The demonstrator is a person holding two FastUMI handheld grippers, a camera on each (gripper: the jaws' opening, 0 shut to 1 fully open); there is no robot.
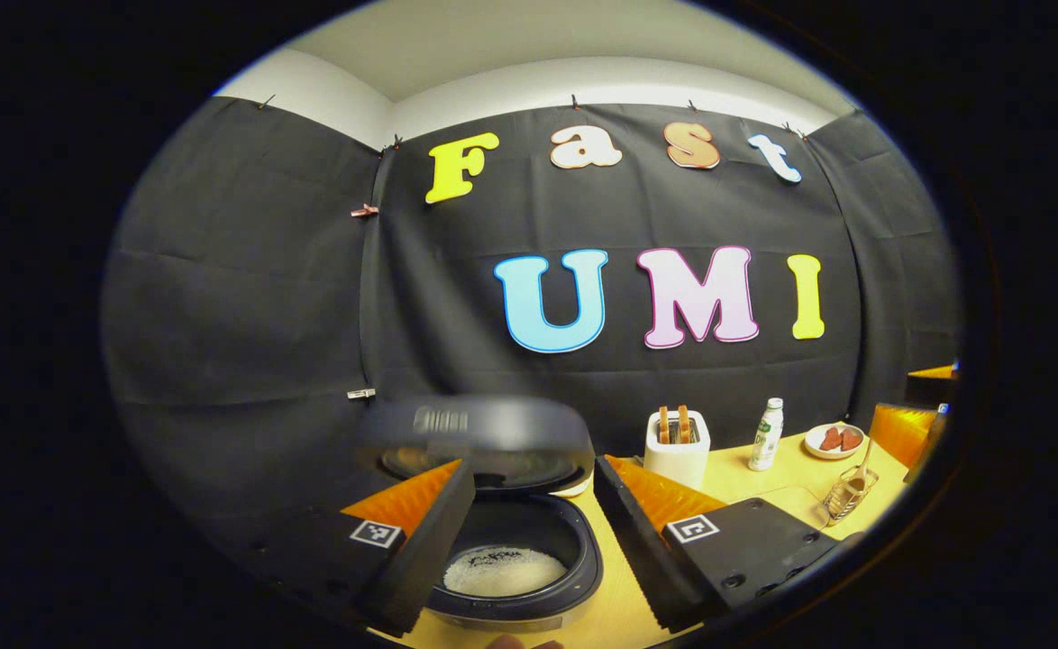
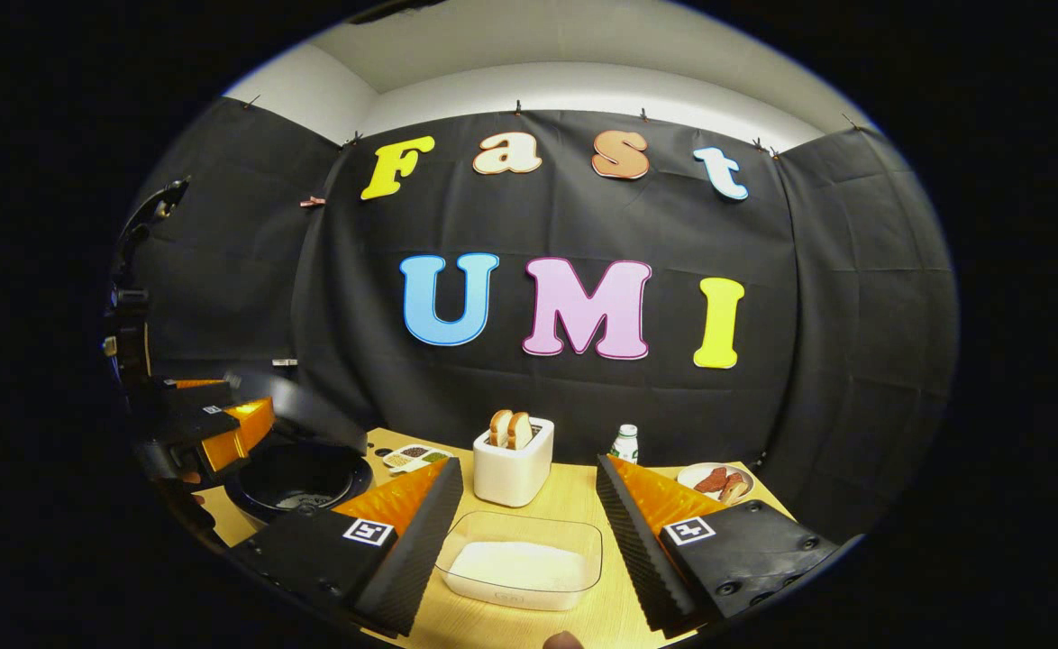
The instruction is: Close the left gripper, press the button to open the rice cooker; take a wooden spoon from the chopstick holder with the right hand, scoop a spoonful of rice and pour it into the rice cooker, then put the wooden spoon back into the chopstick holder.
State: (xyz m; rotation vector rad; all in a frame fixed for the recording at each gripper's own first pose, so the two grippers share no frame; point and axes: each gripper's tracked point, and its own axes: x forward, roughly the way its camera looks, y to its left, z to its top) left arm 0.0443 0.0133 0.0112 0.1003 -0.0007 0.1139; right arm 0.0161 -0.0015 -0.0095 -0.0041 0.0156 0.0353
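The dark rice cooker (image 1: 515,563) sits right below my left gripper (image 1: 533,464), whose fingers stand wide apart on either side of it. Its lid (image 1: 484,433) is raised and blurred, and white rice lies in the inner pot (image 1: 504,570). A wooden spoon (image 1: 861,469) stands in the wire chopstick holder (image 1: 844,496) at the far right. My right gripper (image 2: 527,464) is open over a clear container of rice (image 2: 520,559). In the right gripper view the rice cooker (image 2: 299,473) is at the left with the left gripper (image 2: 223,424) over it.
A white toaster (image 2: 513,469) with bread slices stands mid-table, with a small bottle (image 2: 624,443) and a plate of food (image 2: 716,482) to its right. A divided dish of grains (image 2: 416,458) lies beside the cooker. The wooden table (image 2: 574,496) ends at the black cloth wall.
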